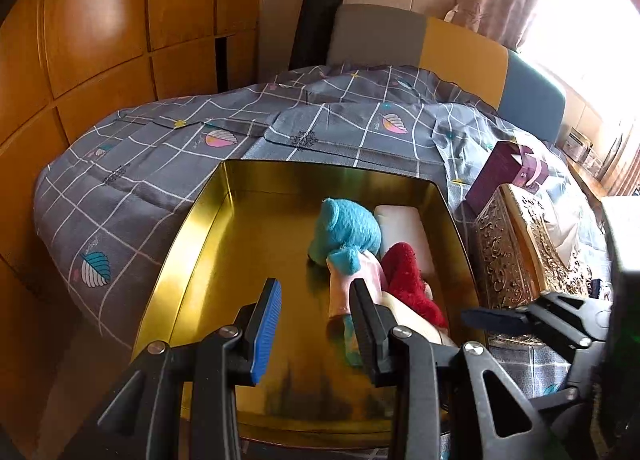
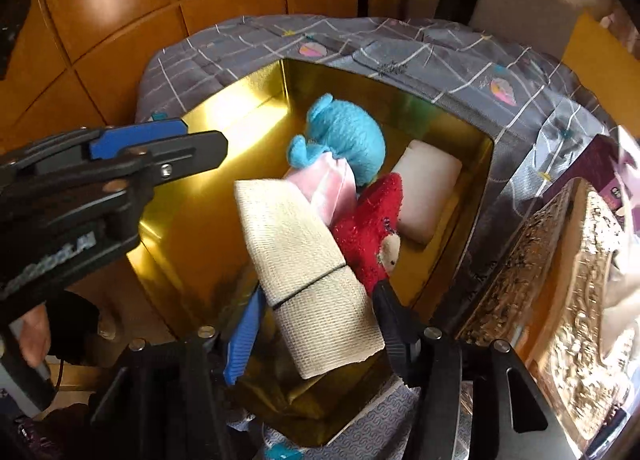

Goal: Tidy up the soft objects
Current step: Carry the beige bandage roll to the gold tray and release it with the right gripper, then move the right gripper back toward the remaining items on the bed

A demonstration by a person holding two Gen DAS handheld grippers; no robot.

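The cream bandage roll [image 2: 308, 272] lies between the right gripper [image 2: 316, 320]'s spread fingers, tilted over the gold tin [image 2: 256, 120] on the bed, leaning on the pink-and-blue plush [image 2: 340, 148]. The left gripper [image 1: 316, 324] hovers over the tin, fingers apart, pinching nothing.

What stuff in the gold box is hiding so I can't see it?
- Cream bandage roll: left wrist view, mostly behind the left claw.
- White cushion: both views, partly covered by the red plush.
- Gold box near corner: right wrist view, under the right claw.
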